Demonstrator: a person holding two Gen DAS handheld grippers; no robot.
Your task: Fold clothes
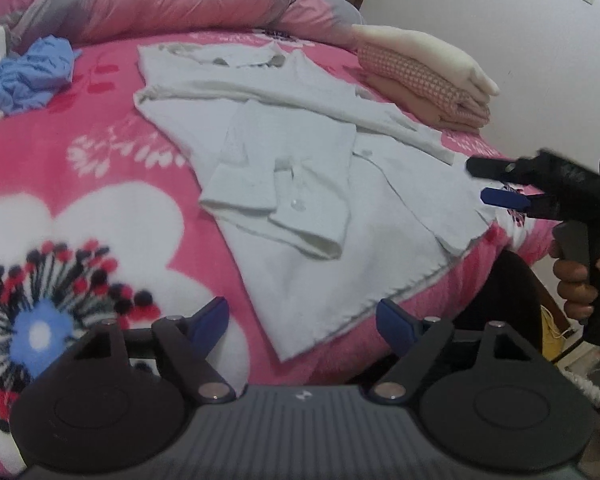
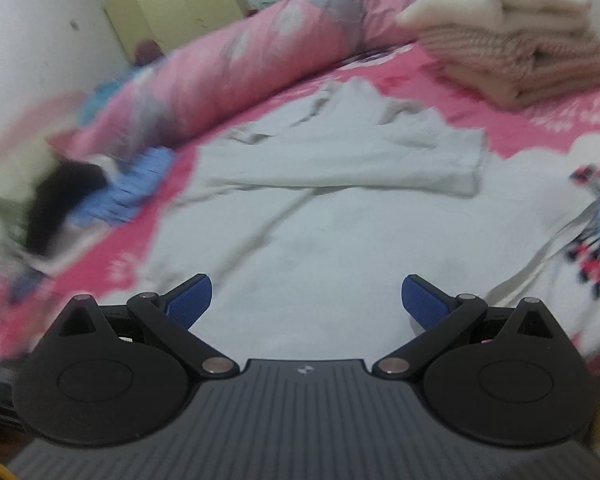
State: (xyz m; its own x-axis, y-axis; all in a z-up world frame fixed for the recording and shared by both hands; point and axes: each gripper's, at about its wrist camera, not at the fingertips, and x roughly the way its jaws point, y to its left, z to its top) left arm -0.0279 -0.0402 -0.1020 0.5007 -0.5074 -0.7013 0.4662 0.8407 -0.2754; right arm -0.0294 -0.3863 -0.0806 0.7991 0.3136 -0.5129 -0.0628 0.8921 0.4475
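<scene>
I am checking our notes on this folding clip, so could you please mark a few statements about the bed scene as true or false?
1. The white shirt lies on the pink bedspread with its sleeves folded in. True.
2. The left claw is shut on the shirt's hem. False: its jaws stand apart with no cloth pinched between them.
3. A stack of folded clothes sits beyond the shirt. True.
4. The blue garment lies neatly folded on that stack. False: it lies crumpled, apart from the stack, on the shirt's other side.
5. The right claw is open over the shirt. True.
</scene>
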